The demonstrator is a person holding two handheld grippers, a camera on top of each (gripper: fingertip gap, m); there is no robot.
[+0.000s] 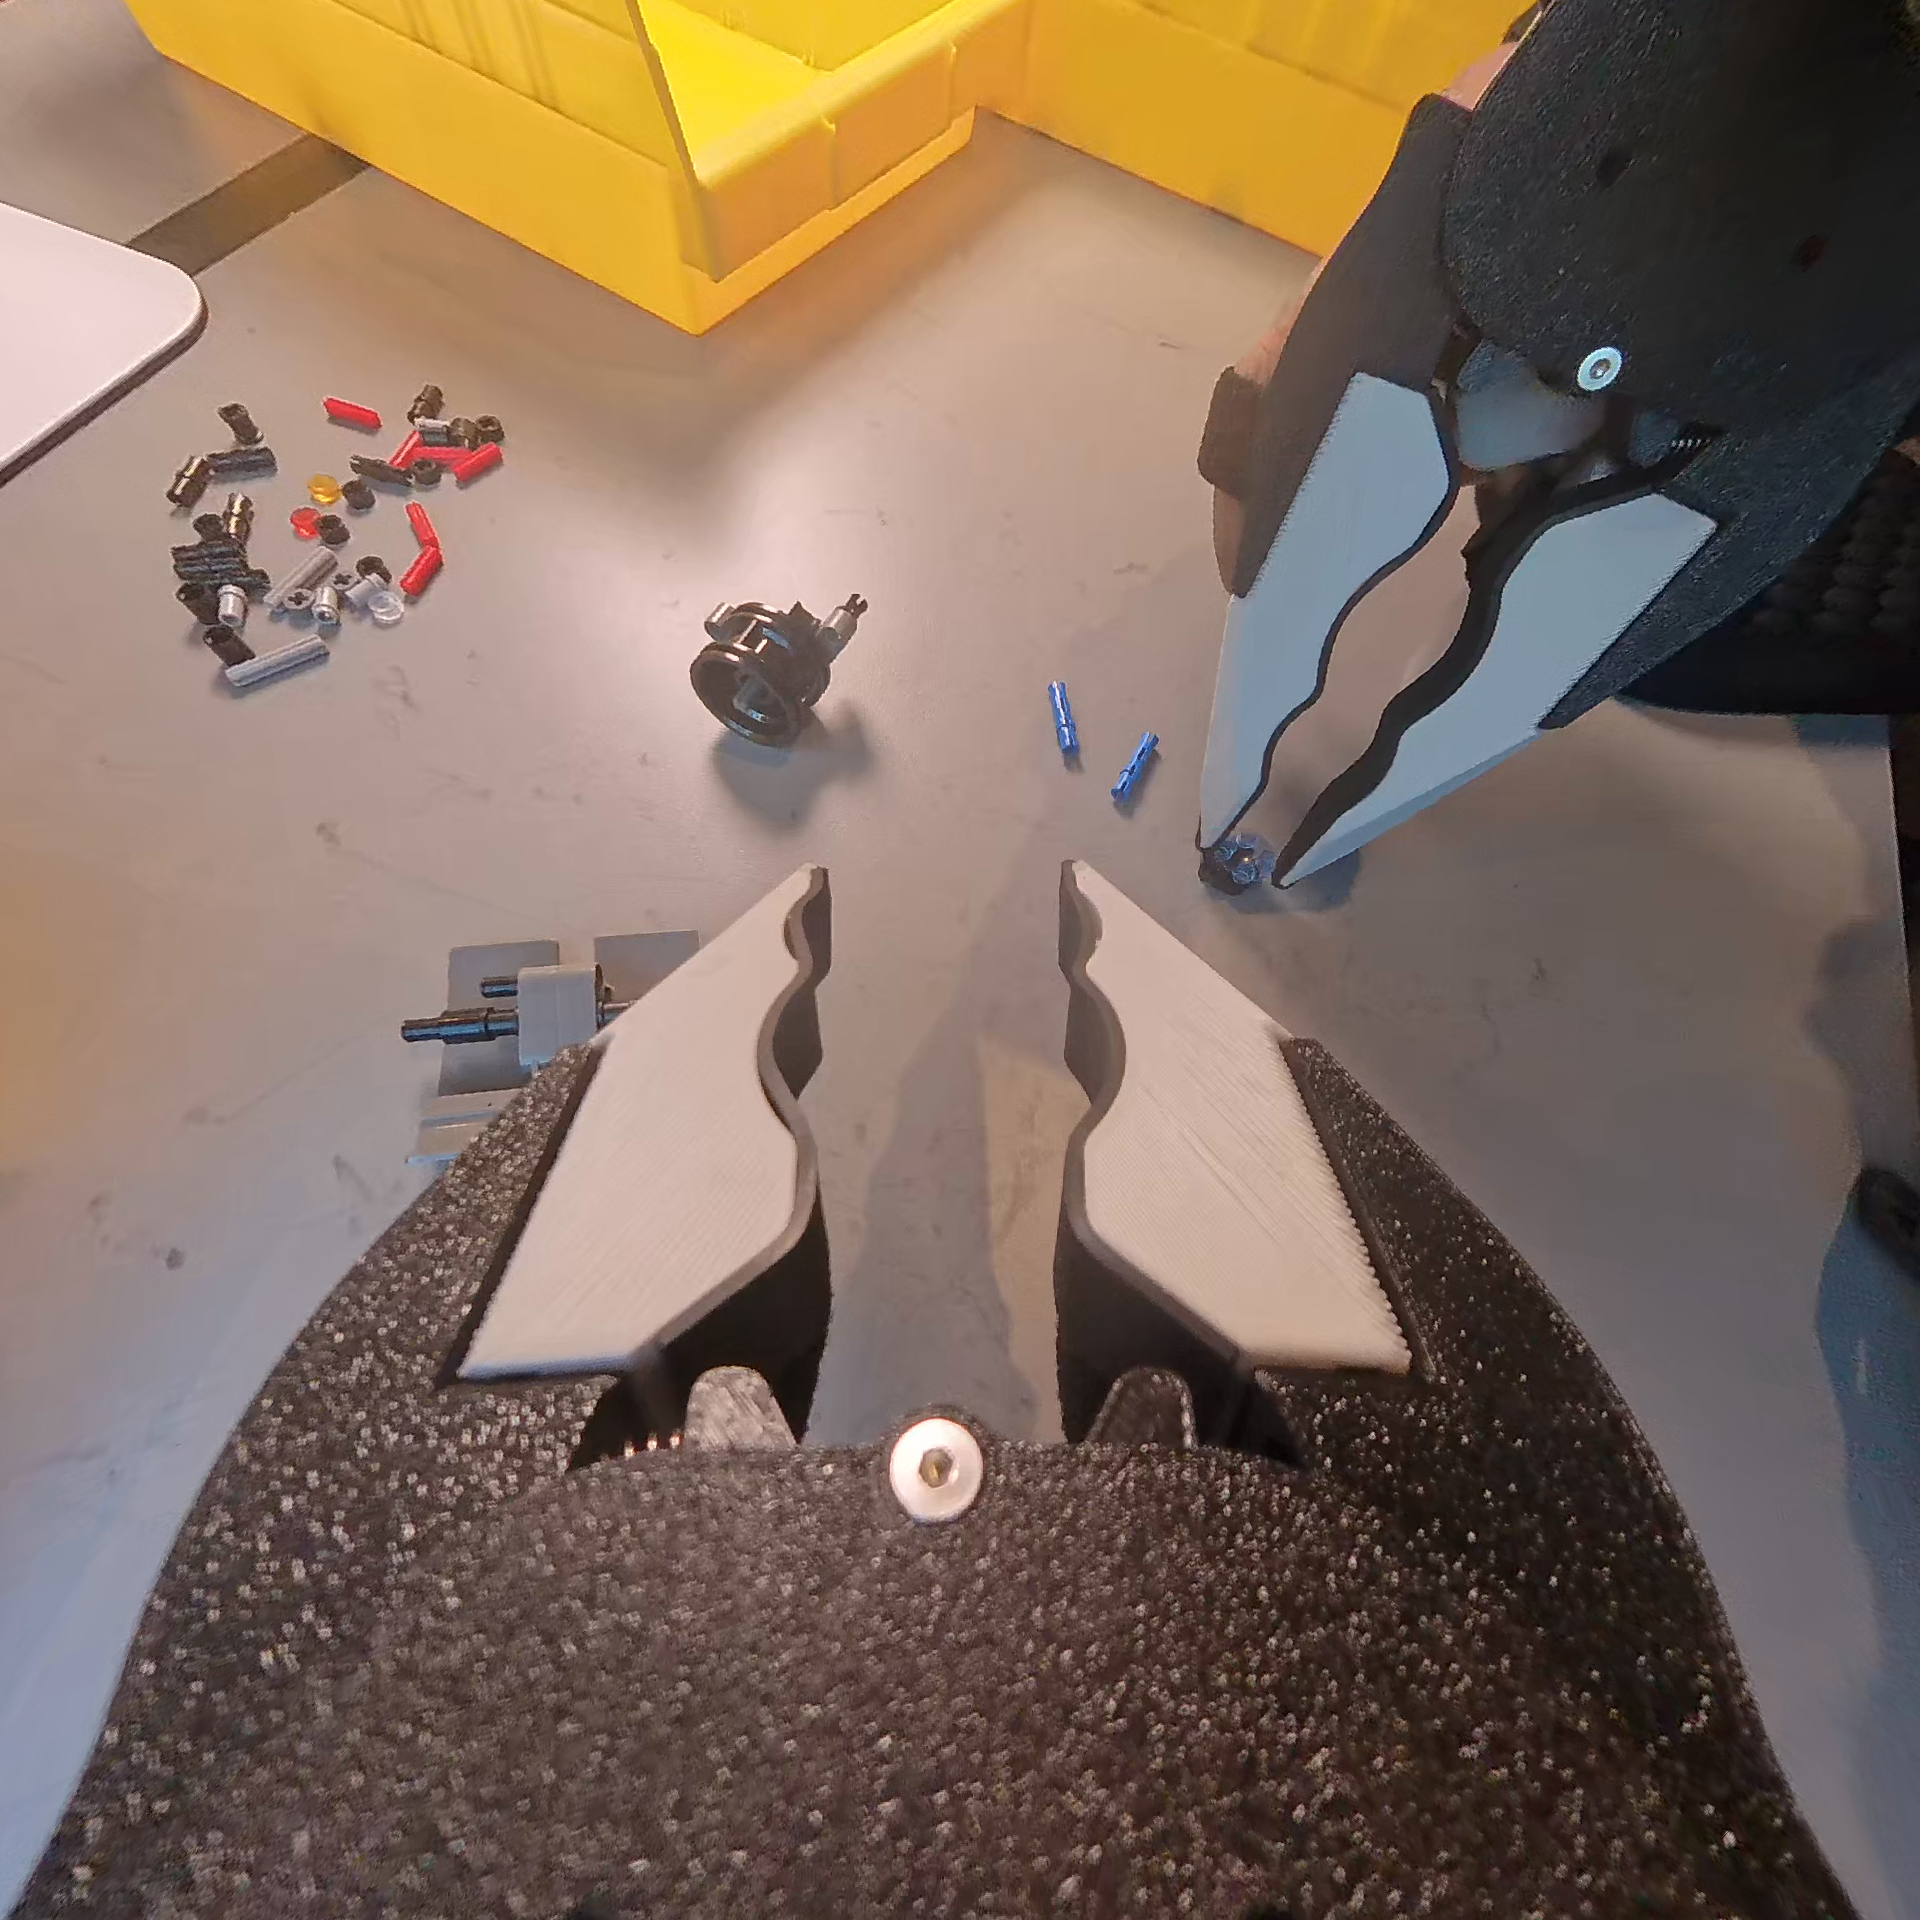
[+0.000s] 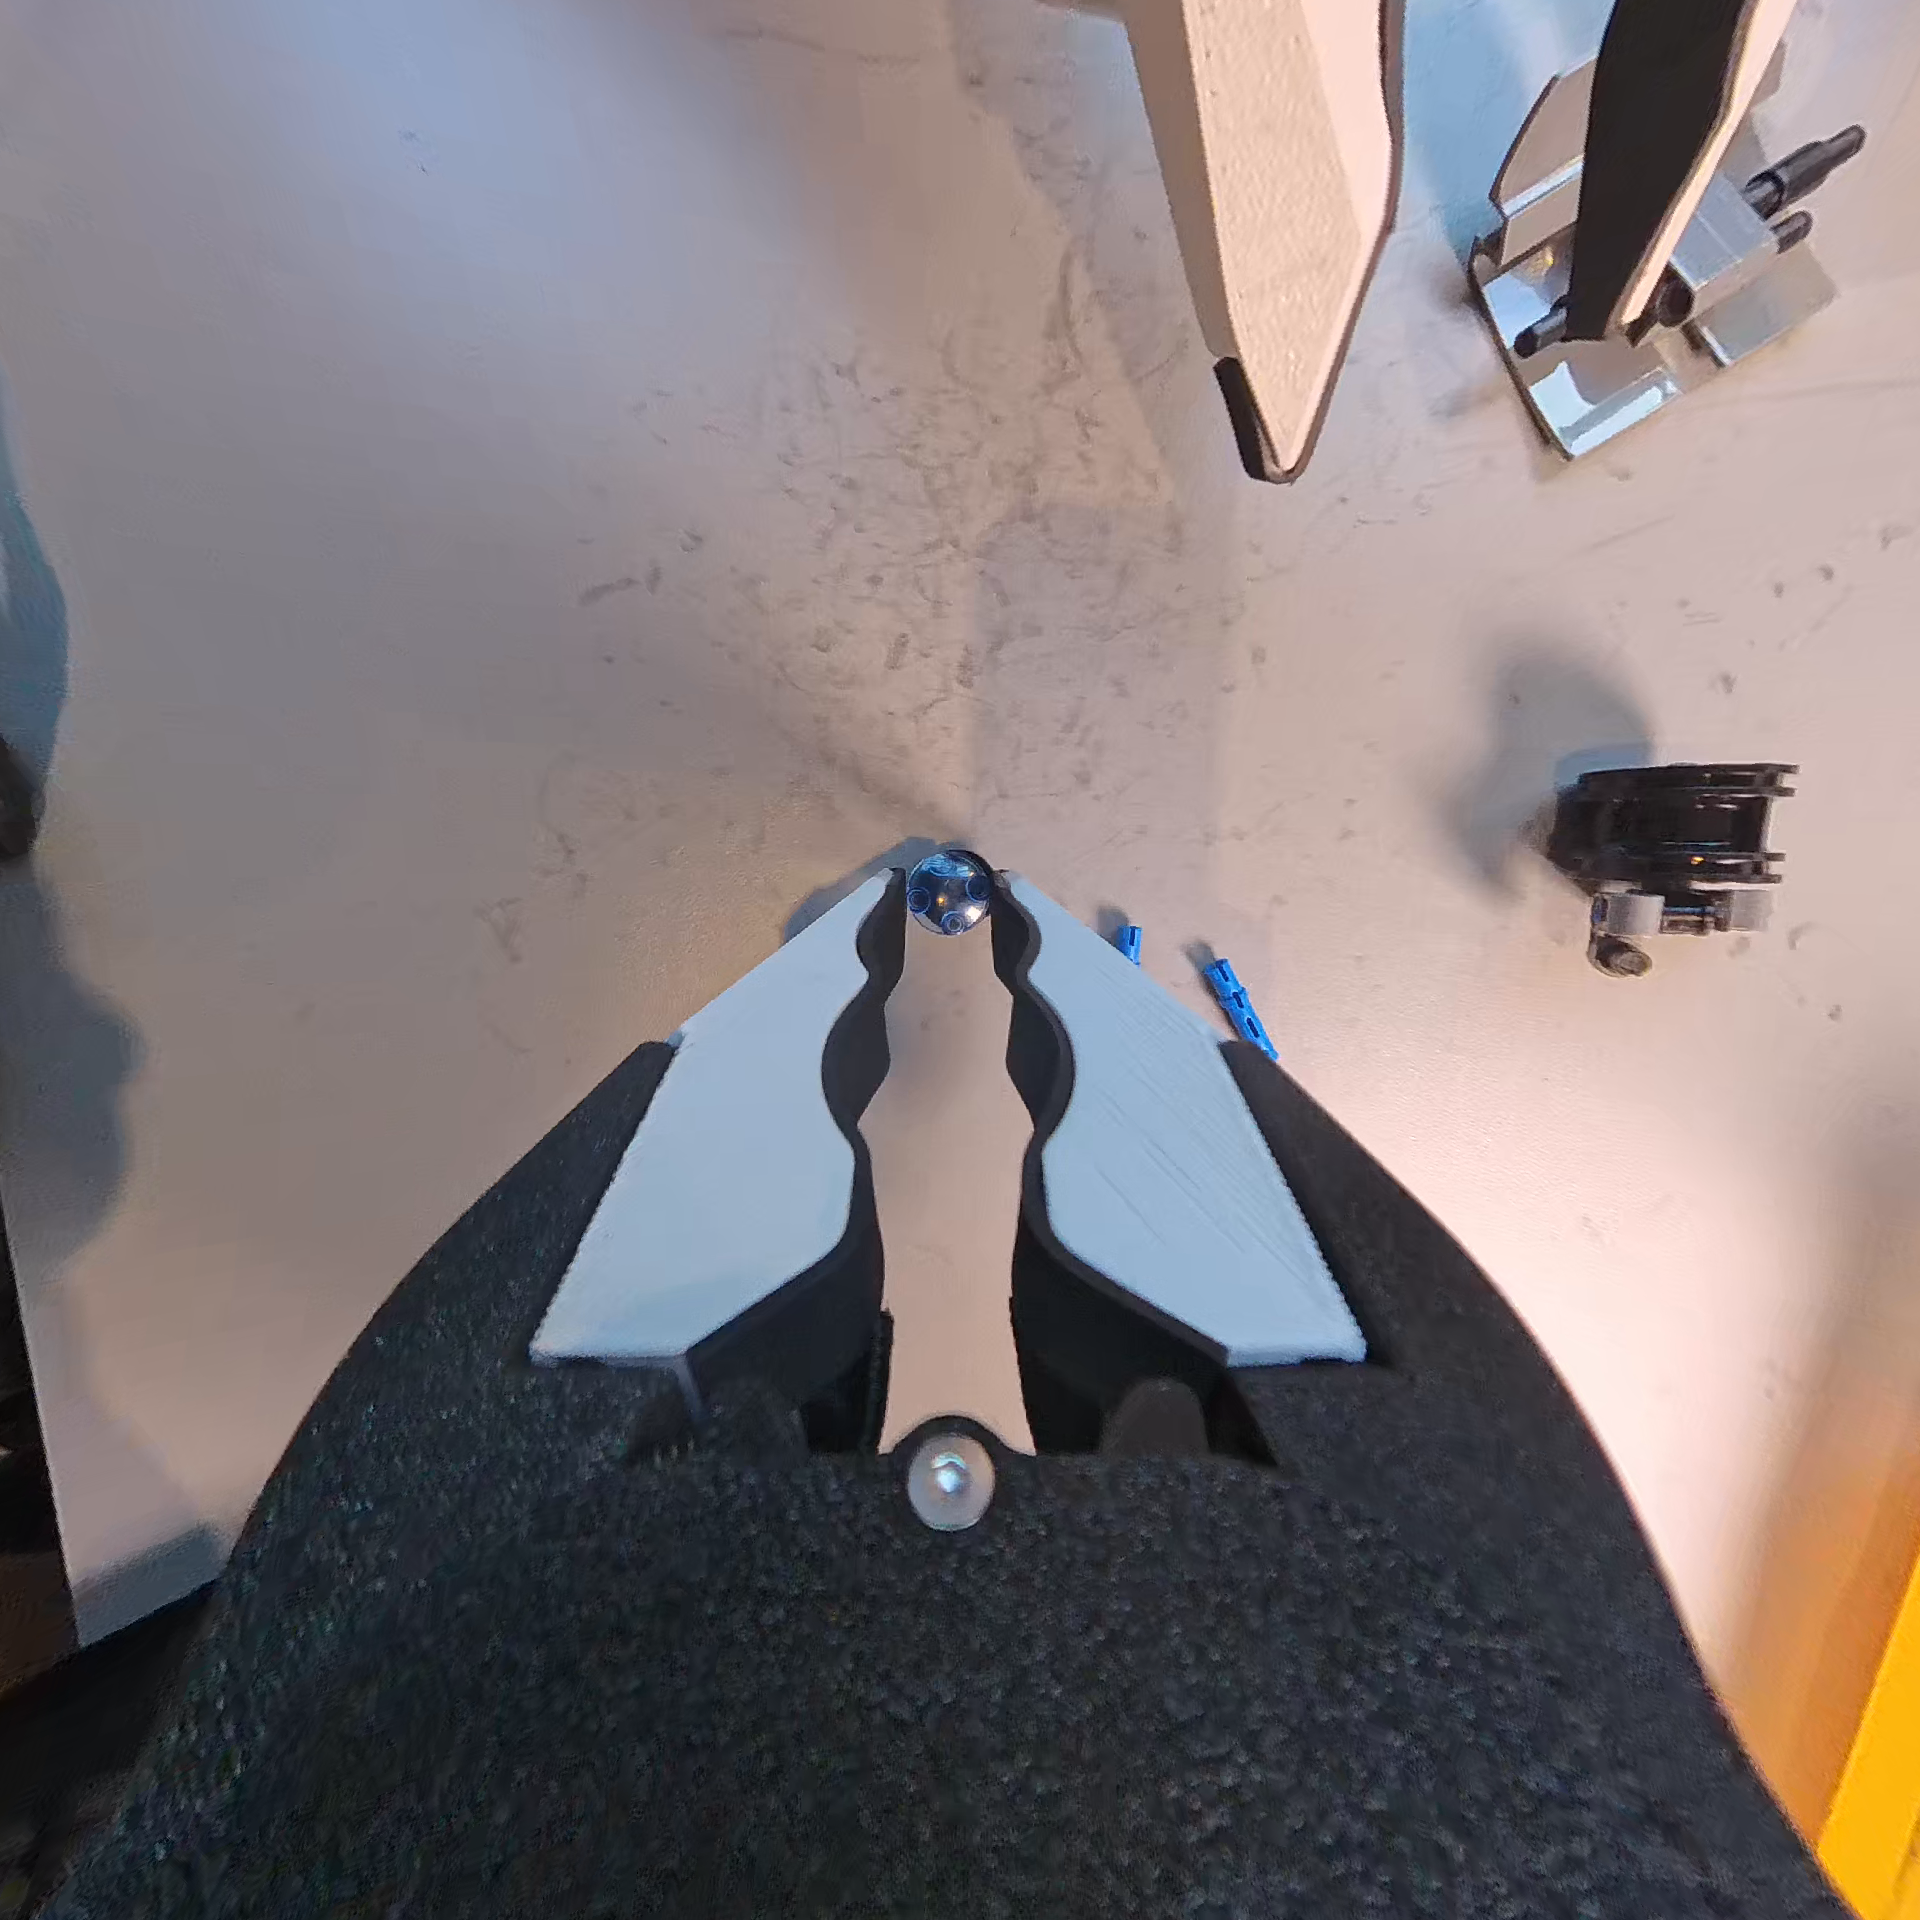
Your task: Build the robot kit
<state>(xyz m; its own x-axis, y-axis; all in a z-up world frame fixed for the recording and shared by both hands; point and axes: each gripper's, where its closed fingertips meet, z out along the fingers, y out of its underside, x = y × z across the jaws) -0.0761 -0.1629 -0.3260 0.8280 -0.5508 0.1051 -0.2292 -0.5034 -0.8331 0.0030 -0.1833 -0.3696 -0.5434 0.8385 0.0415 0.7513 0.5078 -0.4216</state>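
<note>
My right gripper (image 2: 948, 883) stands with its tips on the grey table, closed around a small round translucent blue stud piece (image 2: 948, 902). In the left wrist view the same gripper (image 1: 1247, 862) comes down from the upper right, its tips on either side of the stud piece (image 1: 1240, 858). My left gripper (image 1: 945, 888) is open and empty, held above the table just left of the right one. Its fingers (image 2: 1288, 229) show at the top of the right wrist view. Two blue pins (image 1: 1062, 712) (image 1: 1135, 766) lie close beside the right gripper.
A black wheel assembly (image 1: 764, 675) (image 2: 1673, 842) lies mid-table. A grey block with black pins sits on a metal bracket (image 1: 551, 1003) (image 2: 1704, 260) by my left finger. A pile of small black, red and grey parts (image 1: 322, 520) lies far left. Yellow bins (image 1: 582, 135) stand behind.
</note>
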